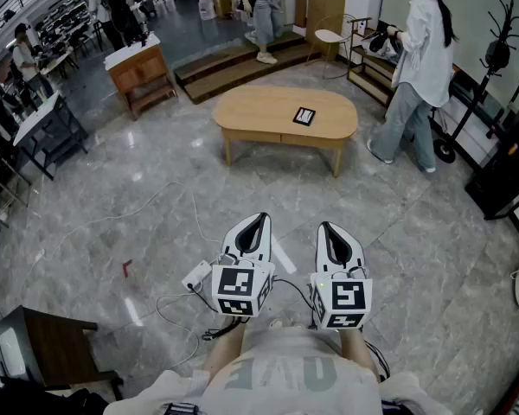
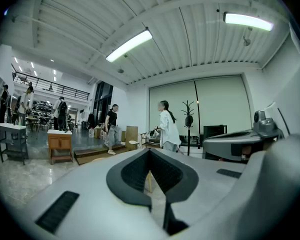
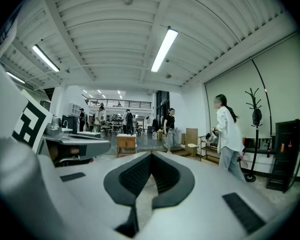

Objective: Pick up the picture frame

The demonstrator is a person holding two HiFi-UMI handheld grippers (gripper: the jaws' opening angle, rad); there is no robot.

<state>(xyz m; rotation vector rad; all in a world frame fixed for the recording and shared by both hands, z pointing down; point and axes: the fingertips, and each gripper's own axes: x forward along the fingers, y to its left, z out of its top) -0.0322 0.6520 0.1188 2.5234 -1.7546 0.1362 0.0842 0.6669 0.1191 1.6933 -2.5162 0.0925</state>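
The picture frame point(image 1: 304, 116), small and dark-edged, lies flat on the right half of an oval wooden coffee table point(image 1: 259, 111) a few steps ahead of me. Both grippers are held close to my body, side by side, pointing roughly level toward the table and far short of it. My left gripper point(image 1: 259, 219) point(image 2: 150, 151) is shut, its black pads meeting at the tips with nothing held. My right gripper point(image 1: 328, 226) point(image 3: 151, 155) is likewise shut and holds nothing. The frame does not show in either gripper view.
A person in a white shirt point(image 1: 415, 67) stands right of the table, by a coat rack point(image 1: 493, 59). A power strip with cables point(image 1: 196, 277) lies on the marble floor just left of my grippers. A wooden cabinet point(image 1: 140, 72) stands back left, a dark side table point(image 1: 43, 340) near left.
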